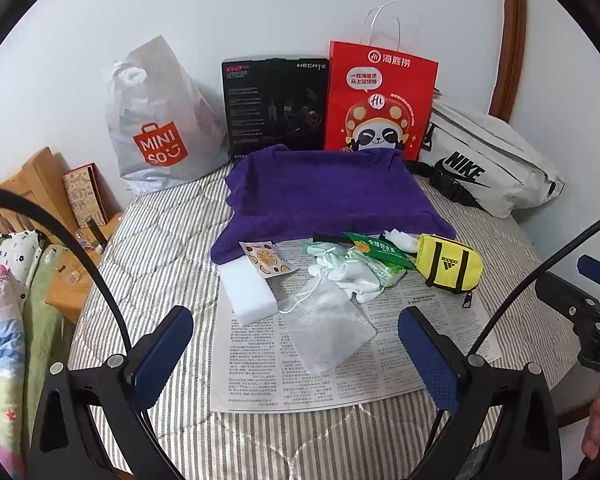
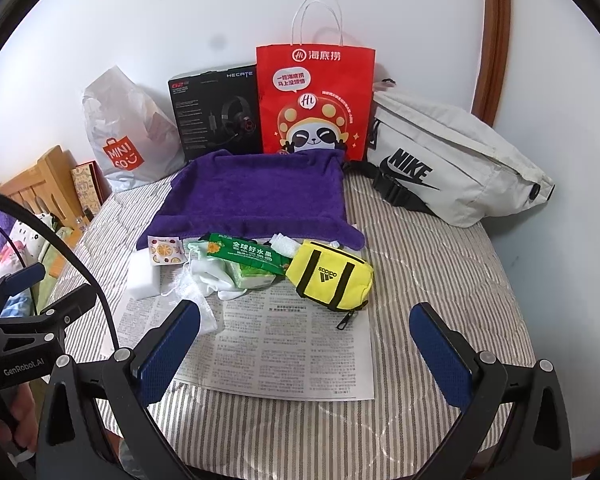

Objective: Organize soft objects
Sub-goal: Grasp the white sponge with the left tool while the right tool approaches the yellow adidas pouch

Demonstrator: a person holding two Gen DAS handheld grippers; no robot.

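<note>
Soft objects, heaped at twelve o'clock on the printed newspaper sheet [image 2: 284,344], are awaited for sorting.
The small yellow fabric pouch [image 2: 332,276] and sheer white mesh bag [image 1: 324,332] are left untouched; left gripper [image 1: 296,356] and right gripper [image 2: 304,356] are held spread and empty, ready.

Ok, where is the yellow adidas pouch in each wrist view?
Left wrist: yellow adidas pouch right of centre, at the newspaper's far right corner.
Right wrist: the pouch sits near centre, on the newspaper's far edge.
Shared landmark: the purple towel, just behind the pouch in both views.
</note>
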